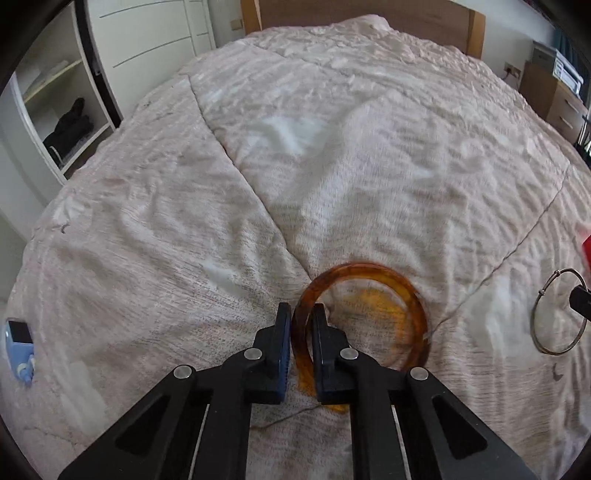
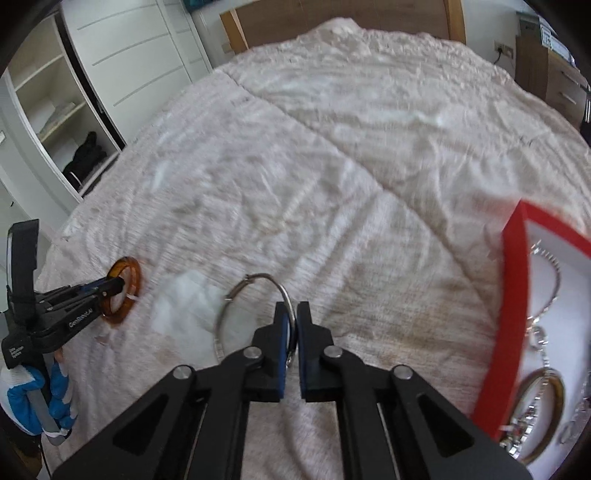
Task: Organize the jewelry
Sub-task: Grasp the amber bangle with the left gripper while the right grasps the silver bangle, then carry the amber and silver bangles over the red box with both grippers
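Left gripper [image 1: 301, 314] pinched amber bangle [image 1: 384, 288]; right gripper [image 2: 291, 314] pinched wire hoop [image 2: 255, 291]. Both rim grips looked thin: best carried slowly, level, to red box [image 2: 513, 295].

Bed: we see a wide bed [image 1: 332, 147] under a rumpled pale pink cover, with a wooden headboard [image 2: 332, 18].
Left side: we see a white wardrobe [image 2: 122, 55] with open shelves [image 1: 55, 92] holding dark clothes.
Right side: a wooden drawer unit [image 1: 554, 103].
Light: soft daylight.
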